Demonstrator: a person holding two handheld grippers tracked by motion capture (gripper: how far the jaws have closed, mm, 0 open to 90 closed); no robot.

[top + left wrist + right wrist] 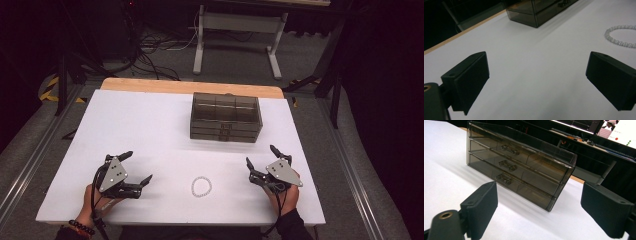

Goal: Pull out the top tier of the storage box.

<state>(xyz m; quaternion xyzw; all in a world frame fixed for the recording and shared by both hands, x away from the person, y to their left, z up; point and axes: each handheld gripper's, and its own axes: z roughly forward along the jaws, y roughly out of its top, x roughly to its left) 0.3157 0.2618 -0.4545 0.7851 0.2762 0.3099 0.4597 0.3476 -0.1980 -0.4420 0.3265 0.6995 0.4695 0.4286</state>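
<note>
A smoky clear drawer box with three shut drawers stands at the back middle of the white table. A white bead bracelet lies flat near the front edge, between my two grippers. My left gripper rests at the front left, open and empty, with the bracelet off to its right. My right gripper sits at the front right, open with nothing between its jaws. In the right gripper view the drawer box stands ahead, each drawer with a small clear handle.
A wooden strip runs along the table's far edge. Beyond it stand a white table frame and loose cables on the floor. Metal rails flank the table on both sides.
</note>
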